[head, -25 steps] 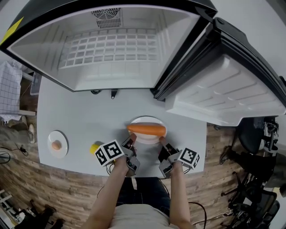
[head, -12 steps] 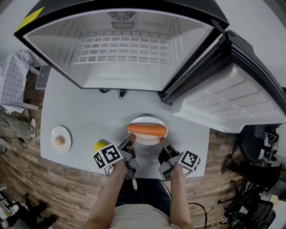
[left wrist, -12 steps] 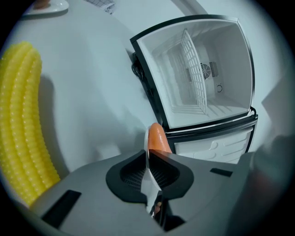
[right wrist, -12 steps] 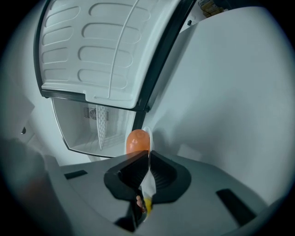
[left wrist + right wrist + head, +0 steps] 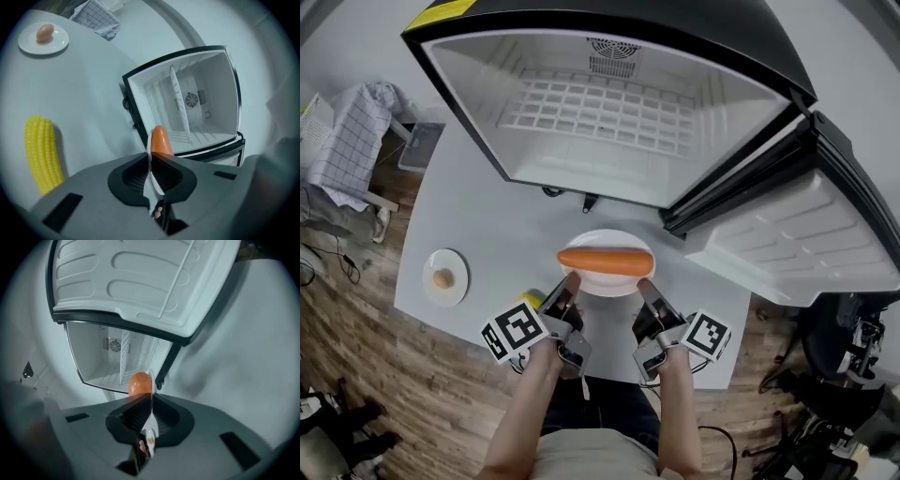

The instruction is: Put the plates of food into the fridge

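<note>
A white plate (image 5: 605, 278) carries a long orange carrot (image 5: 606, 262) in front of the open fridge (image 5: 600, 122). My left gripper (image 5: 570, 283) is shut on the plate's left rim and my right gripper (image 5: 643, 287) is shut on its right rim. In the left gripper view the thin rim (image 5: 149, 157) runs edge-on between the jaws of the left gripper (image 5: 150, 163), with the carrot's tip (image 5: 161, 140) beyond. The right gripper view shows the same: rim (image 5: 151, 412) pinched in the right gripper (image 5: 150, 416), carrot end (image 5: 140, 383) ahead.
A small plate with an egg (image 5: 443, 278) sits at the table's left. A yellow corn cob (image 5: 42, 152) lies left of my left gripper. The fridge door (image 5: 797, 244) hangs open at the right, over the table's right end. A wire shelf (image 5: 600, 108) lines the fridge.
Both grippers stay clamped on the plate's rim, and the plate with the carrot has edged toward the fridge. The head view has swung, so the fridge now sits further right.
</note>
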A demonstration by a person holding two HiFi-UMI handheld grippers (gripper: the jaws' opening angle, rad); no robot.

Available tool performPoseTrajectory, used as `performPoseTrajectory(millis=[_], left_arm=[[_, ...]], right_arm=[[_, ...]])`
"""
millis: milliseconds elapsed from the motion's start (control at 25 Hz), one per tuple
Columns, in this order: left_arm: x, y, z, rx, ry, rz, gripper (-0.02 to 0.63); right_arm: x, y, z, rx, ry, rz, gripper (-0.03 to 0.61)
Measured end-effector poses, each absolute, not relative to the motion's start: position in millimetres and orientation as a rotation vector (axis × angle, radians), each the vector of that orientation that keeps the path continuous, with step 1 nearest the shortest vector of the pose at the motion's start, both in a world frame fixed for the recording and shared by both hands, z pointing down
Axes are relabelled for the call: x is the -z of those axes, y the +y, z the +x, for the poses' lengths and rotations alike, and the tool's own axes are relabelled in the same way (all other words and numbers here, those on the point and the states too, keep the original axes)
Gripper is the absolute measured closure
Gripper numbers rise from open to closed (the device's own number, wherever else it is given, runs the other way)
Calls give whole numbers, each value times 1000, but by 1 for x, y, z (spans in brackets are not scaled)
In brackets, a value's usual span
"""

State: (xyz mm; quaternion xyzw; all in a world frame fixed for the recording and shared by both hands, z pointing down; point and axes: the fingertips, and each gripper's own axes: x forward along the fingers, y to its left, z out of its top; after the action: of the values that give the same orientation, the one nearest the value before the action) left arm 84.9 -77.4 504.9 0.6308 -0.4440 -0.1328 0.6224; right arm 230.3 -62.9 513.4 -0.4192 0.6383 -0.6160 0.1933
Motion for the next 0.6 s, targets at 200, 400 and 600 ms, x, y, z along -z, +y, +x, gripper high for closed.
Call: performPoseTrajectory(millis=[200, 400, 600], left_arm=[[-479, -82, 60, 386, -1060, 1451, 588], [-454, -91, 35, 445, -1077, 1451, 589], [-429, -107, 13, 477, -1065, 1482, 589]], right_arm=[[-486, -78, 206, 1707, 1854, -1117, 555], [-461, -92, 181, 1691, 1887, -1076, 555], [-432, -108, 159, 1621, 1893, -1068, 555]])
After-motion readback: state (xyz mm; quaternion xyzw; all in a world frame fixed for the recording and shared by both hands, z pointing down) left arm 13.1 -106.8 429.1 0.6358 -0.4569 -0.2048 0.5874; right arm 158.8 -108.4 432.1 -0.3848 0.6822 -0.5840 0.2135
